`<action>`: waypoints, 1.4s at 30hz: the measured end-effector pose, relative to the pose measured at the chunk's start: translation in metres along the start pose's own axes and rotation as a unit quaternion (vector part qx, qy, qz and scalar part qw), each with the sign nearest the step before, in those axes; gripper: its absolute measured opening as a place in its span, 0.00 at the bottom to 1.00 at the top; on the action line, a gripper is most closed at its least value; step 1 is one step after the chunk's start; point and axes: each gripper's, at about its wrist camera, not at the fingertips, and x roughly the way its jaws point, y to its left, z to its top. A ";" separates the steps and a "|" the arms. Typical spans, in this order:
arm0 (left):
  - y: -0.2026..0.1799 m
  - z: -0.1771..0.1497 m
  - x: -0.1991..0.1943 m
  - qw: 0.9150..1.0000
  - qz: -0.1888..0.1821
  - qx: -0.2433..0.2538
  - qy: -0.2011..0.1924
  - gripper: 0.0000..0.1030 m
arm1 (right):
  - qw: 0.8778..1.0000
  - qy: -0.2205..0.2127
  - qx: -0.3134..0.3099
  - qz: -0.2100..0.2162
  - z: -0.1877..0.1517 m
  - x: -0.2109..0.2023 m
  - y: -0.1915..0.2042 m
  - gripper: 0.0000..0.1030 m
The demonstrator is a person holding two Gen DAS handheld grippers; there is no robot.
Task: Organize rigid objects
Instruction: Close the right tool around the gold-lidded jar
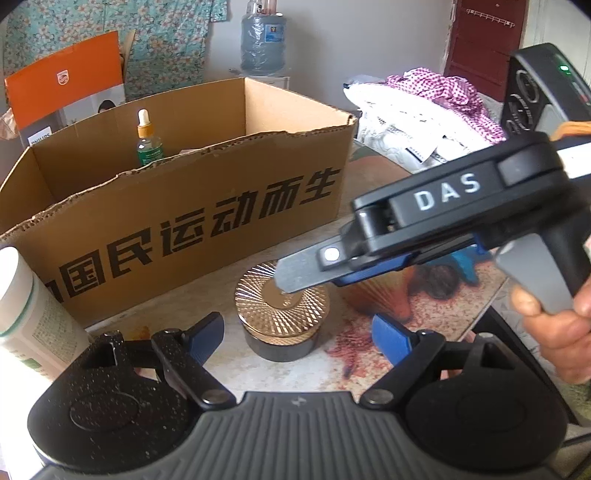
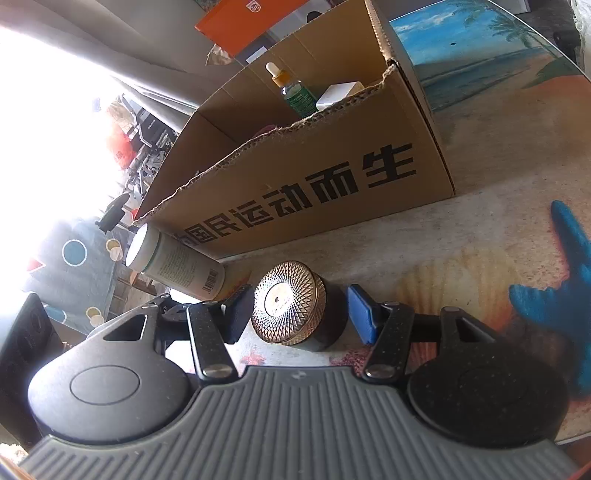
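background: blue water-cooler jug by wall | floral curtain behind | pink checked cloth on white bags | dark red door

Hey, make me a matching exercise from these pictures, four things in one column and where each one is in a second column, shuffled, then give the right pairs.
Things:
1. round jar with gold patterned lid
2. green dropper bottle with white bulb
3. white cylindrical bottle with printed label
4. orange printed carton

Places:
A. behind the brown cardboard box
B. on the table, between open jaws
C. upright inside the box
D. on the table, at the box's front corner

Pairs: 1-B, 2-C, 3-D, 4-A
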 end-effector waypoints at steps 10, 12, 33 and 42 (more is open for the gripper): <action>0.003 0.009 0.026 0.999 0.023 0.005 0.021 0.69 | 1.000 -0.012 0.010 0.007 0.004 0.005 -0.006 0.51; 0.004 0.010 0.028 1.000 0.022 -0.001 0.023 0.60 | 1.000 -0.007 0.010 0.005 0.004 0.009 -0.007 0.45; -0.001 0.005 0.025 0.999 0.010 -0.014 0.051 0.56 | 1.000 0.020 -0.011 0.000 -0.008 0.008 0.003 0.37; -0.001 0.005 0.031 0.998 0.015 -0.016 0.054 0.56 | 1.000 0.021 -0.007 0.003 -0.008 0.012 0.002 0.42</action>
